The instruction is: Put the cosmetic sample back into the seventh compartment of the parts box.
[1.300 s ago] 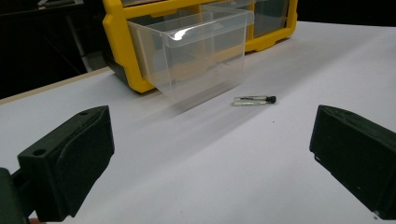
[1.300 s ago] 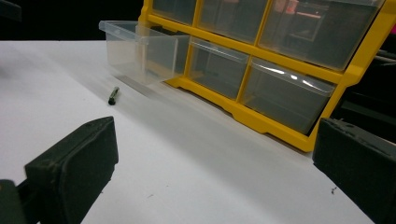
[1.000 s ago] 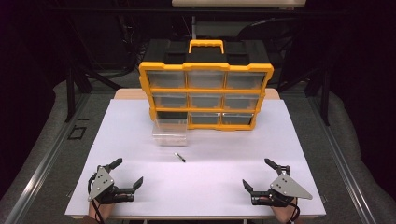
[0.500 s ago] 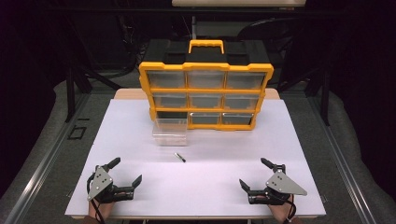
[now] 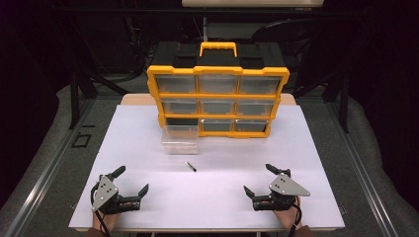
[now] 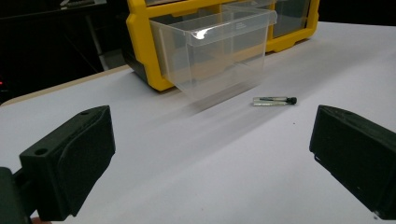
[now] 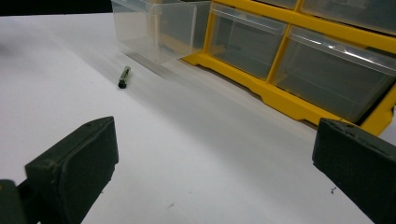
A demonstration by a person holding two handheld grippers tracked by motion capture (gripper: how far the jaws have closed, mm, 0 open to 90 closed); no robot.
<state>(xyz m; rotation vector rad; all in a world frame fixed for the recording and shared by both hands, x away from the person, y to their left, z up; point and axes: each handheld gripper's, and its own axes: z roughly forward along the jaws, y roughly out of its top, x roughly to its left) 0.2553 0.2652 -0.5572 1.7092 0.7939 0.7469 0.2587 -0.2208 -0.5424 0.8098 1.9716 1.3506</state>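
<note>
A small dark bolt (image 5: 190,166) lies on the white table top (image 5: 316,163), just in front of a clear plastic drawer (image 5: 180,139) that stands out of the yellow and black organizer (image 5: 217,98). My left gripper (image 5: 133,178) rests open near the front left edge, with nothing between its jaws. My right gripper (image 5: 257,178) is open at the front right, also holding nothing. The left gripper view has the bolt (image 6: 274,100) and drawer (image 6: 215,51) ahead of the open left gripper (image 6: 212,140). Beyond the open right gripper (image 7: 215,149), the bolt (image 7: 124,77) lies far left.
The organizer (image 7: 280,93) holds several clear drawers and has a yellow handle (image 5: 218,48) on top. Its bottom left slot (image 5: 179,121) is open. Metal rails run along both sides of the table, and the surroundings are dark.
My right gripper has slid a little to the left along the front of the table. The left gripper, bolt and drawer have stayed put.
</note>
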